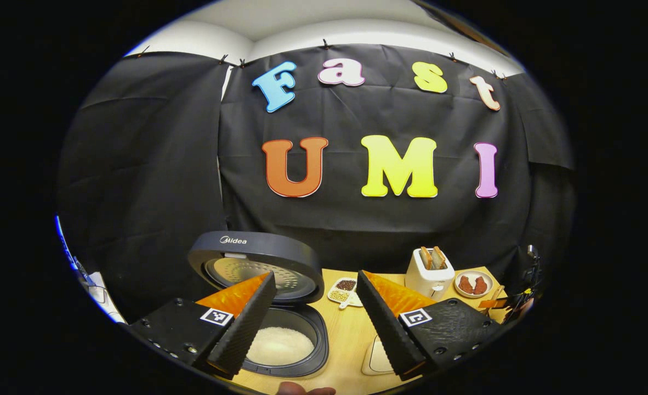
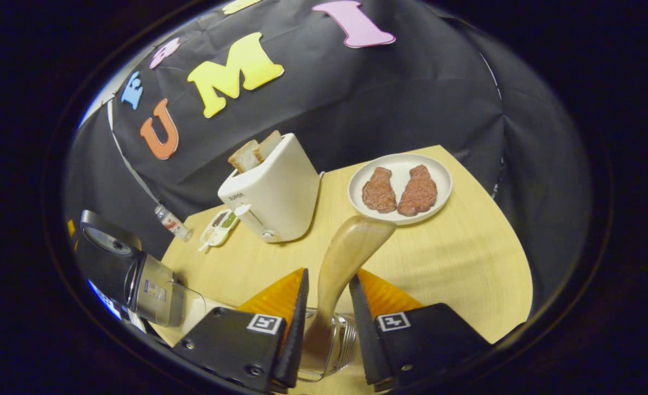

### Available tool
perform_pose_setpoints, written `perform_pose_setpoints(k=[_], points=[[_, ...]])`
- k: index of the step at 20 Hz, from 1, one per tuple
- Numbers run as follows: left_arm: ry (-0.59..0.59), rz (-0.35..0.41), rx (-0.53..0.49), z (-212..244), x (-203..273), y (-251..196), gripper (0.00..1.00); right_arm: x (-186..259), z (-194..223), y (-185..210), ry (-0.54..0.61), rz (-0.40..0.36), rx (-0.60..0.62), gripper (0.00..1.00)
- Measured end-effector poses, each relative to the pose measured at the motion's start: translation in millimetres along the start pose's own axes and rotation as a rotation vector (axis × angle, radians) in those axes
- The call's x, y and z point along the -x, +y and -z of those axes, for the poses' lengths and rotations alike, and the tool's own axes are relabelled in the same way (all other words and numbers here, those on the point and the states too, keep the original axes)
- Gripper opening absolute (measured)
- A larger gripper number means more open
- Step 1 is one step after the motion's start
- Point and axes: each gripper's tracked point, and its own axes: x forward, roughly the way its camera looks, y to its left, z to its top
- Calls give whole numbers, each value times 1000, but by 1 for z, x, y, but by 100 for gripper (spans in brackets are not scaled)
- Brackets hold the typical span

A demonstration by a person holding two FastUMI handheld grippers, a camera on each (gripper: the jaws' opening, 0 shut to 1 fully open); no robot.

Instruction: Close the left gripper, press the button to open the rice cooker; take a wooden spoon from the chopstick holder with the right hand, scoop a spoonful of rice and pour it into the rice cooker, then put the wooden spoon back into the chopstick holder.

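Observation:
The dark rice cooker [image 1: 285,340] stands with its lid [image 1: 255,263] swung up, and white rice lies in its pot. My left gripper [image 1: 316,281] hovers over the table just right of the pot, fingers wide apart and holding nothing. In the right gripper view the wooden spoon [image 2: 351,244] stands bowl-up in the clear glass chopstick holder [image 2: 337,340]. My right gripper [image 2: 328,285] is shut on its handle just above the holder's rim. The cooker [image 2: 137,280] shows there at the far left.
A white toaster [image 2: 274,192] with bread slices stands mid-table, with a plate of two meat pieces [image 2: 401,189] to its right. A small divided dish of beans [image 1: 343,291] lies behind. A pale container [image 1: 379,356] sits by the left gripper's right finger. A small bottle [image 2: 173,222] stands by the wall.

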Motion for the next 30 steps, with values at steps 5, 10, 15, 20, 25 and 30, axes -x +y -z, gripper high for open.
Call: perform_pose_setpoints(k=[5,10,15,20,25,30], points=[[-18,39,28,-2,7,-5,95,21,-6,8,-21,28,-1,22],[-43,85,33,-6,24,2,95,55,-14,24,-93,72,-19,19],[-15,117,98,3,49,21,95,96,-37,47,-191,170,67,16],[-63,151,84,-3,71,41,95,142,-53,119,-270,183,187,15],[-108,146,110,-15,85,78,95,144,-32,206,-277,101,215,16],[-113,80,122,-13,105,126,95,102,19,250,-204,86,248,15]])
